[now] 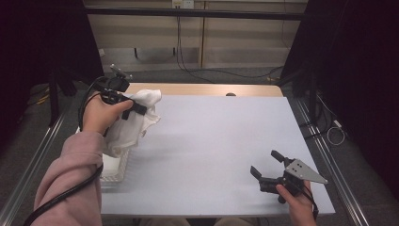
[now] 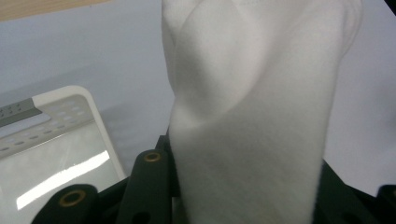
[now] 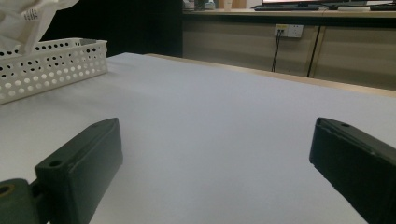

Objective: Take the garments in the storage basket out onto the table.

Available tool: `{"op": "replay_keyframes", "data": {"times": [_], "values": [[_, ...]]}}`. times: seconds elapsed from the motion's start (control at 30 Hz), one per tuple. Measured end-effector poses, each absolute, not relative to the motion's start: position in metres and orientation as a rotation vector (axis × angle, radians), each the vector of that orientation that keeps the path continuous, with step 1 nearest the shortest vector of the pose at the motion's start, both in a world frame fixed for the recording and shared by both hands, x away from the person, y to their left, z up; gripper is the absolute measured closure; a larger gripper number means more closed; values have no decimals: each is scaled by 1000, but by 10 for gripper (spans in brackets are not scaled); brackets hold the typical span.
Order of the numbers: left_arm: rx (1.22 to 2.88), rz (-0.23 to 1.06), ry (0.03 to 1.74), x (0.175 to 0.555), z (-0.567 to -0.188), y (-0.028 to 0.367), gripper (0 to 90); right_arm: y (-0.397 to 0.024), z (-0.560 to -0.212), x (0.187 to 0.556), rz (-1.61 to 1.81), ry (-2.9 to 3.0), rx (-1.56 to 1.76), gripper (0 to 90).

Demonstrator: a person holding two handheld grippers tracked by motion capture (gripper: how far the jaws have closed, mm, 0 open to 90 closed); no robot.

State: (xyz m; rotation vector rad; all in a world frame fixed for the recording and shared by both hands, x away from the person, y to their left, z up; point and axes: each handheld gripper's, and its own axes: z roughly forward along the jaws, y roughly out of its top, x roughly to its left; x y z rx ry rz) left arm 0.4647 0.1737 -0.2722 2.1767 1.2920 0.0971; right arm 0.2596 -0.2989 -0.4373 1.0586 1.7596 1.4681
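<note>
Nearest, at the near right, the right gripper is rested on the table, jaws spread wide, nothing between them. Far left, the white cloth is clamped in the left gripper and held up, its long axis hanging down toward the white basket just below. Open table lies to the cloth's right; the left hand is clearly the nearer one.

You have one white cloth, hanging over the one white perforated basket at the table's left edge. You hold two grippers: the left gripper above the basket, the right gripper well away from the basket near the table's right front corner. One table bears everything.
</note>
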Motion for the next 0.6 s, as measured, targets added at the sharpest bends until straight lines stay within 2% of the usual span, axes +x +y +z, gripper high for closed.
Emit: {"op": "replay_keyframes", "data": {"times": [0.6], "values": [[2181, 80, 1243, 463, -276, 155, 647, -299, -437, 260, 1469, 1760, 1059, 23]]}}
